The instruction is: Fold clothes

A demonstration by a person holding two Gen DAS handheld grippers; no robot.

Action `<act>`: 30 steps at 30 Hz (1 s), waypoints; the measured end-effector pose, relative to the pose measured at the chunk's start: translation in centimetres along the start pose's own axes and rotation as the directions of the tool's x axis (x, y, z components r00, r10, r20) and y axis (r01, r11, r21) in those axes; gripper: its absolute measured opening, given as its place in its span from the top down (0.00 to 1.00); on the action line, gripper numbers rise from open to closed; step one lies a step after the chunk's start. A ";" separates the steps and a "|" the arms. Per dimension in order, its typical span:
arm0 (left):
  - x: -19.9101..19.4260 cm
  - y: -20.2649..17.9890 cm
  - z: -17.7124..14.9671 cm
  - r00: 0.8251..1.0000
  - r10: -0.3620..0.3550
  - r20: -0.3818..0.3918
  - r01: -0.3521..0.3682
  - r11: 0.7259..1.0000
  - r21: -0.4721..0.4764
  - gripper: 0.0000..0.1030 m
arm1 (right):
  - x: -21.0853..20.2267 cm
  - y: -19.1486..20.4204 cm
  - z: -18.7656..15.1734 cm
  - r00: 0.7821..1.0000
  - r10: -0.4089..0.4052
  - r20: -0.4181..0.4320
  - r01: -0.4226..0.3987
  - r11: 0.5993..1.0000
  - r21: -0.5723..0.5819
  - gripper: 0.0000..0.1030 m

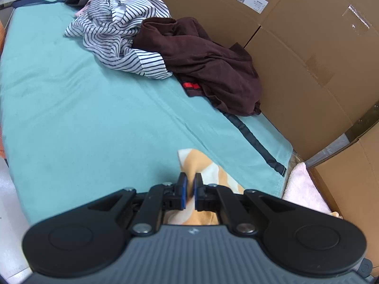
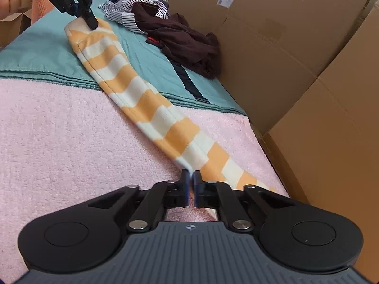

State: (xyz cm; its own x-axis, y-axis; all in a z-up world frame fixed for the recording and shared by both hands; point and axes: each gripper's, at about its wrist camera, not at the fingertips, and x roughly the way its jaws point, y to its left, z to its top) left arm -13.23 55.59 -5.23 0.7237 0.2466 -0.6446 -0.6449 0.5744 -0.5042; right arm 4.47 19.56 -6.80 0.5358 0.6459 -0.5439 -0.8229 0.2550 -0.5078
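One orange-striped garment [image 2: 146,99] stretched between left gripper [image 1: 190,180] and right gripper [image 2: 191,177], both clamped on its ends. Two crumpled garments: striped shirt [image 1: 118,30], maroon top [image 1: 201,64] against cardboard boxes [image 1: 308,47]. Teal sheet [image 1: 71,106] open leftward.

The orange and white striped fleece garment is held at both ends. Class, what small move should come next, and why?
Probably carry the right hand-held gripper toward the left hand-held gripper, bringing end to end. The orange and white striped fleece garment lies stretched long and narrow across the pink towel and teal cloth, each end pinched shut, so halving its length looks the natural fold.
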 end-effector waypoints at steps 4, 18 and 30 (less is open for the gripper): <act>-2.0 -0.4 -0.3 0.999 -0.028 0.029 0.027 1.000 0.006 1.00 | -2.5 -0.8 -0.3 0.995 0.074 0.060 -0.076 0.996 0.037 0.98; 0.3 1.0 -1.1 1.000 0.026 -0.012 -0.026 1.000 -0.005 1.00 | -3.7 -4.5 -2.7 0.986 0.149 0.078 -0.168 0.890 0.424 0.71; 0.1 -2.0 -1.2 0.998 0.048 0.038 -0.050 0.998 0.048 1.00 | -2.4 -7.3 -6.1 0.995 0.008 -0.100 0.060 0.750 0.659 0.75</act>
State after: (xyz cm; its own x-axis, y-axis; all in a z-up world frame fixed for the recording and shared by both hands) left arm -12.11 53.54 -4.99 0.7004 0.3040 -0.6457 -0.6680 0.5979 -0.4431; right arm 10.35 11.81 -5.85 0.5455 0.5725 -0.6121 -0.7094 0.7043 0.0266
